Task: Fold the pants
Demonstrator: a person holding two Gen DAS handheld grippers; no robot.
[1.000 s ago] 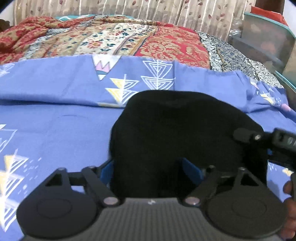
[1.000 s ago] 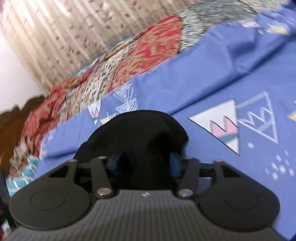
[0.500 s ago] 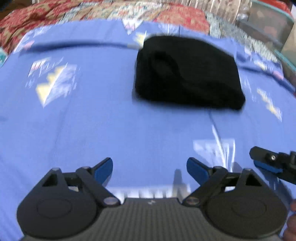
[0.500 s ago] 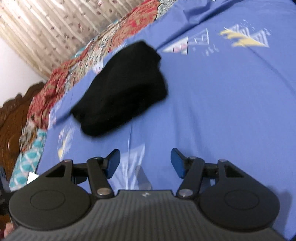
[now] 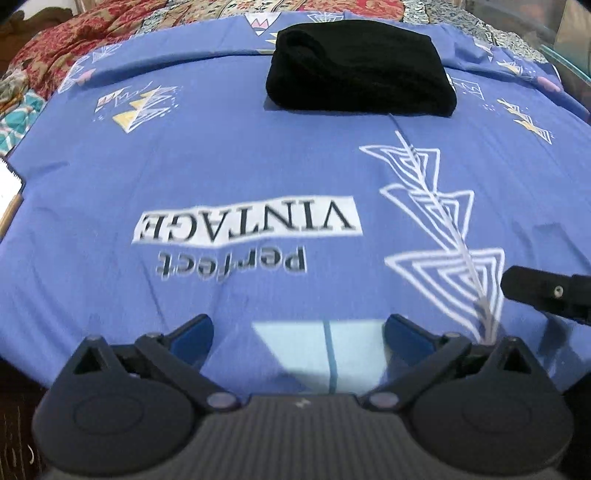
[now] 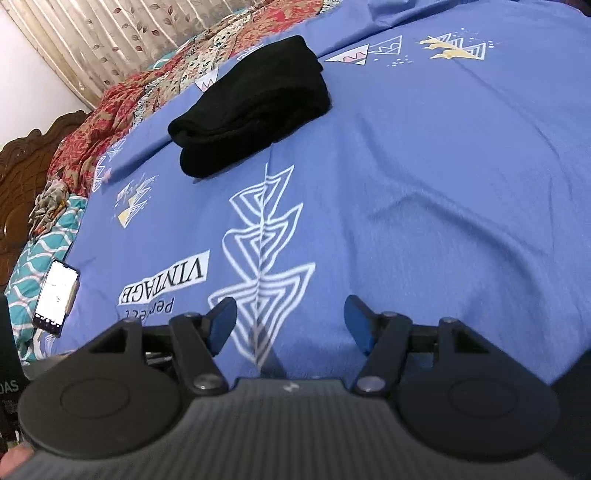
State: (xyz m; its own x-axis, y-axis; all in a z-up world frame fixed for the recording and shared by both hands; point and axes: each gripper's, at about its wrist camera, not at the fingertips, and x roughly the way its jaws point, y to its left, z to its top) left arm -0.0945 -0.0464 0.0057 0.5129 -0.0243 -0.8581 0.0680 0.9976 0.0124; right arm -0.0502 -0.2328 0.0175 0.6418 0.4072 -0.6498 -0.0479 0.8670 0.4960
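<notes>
The black pants (image 5: 358, 66) lie folded in a compact bundle on the blue printed bedsheet (image 5: 221, 166), far ahead of both grippers. They also show in the right wrist view (image 6: 251, 107), at upper left. My left gripper (image 5: 299, 338) is open and empty, low over the near edge of the bed. My right gripper (image 6: 290, 325) is open and empty too, also far back from the pants. Part of the right gripper (image 5: 546, 291) shows at the right edge of the left wrist view.
A red patterned quilt (image 6: 110, 99) lies along the far side of the bed, with curtains (image 6: 92, 33) behind. A phone (image 6: 55, 295) with a lit screen lies on a teal cloth (image 6: 33, 258) at the left. A dark wooden headboard (image 6: 22, 155) stands far left.
Both grippers let go of the pants and pulled back toward the near edge of the bed. The folded pants stay on the sheet, now far ahead.
</notes>
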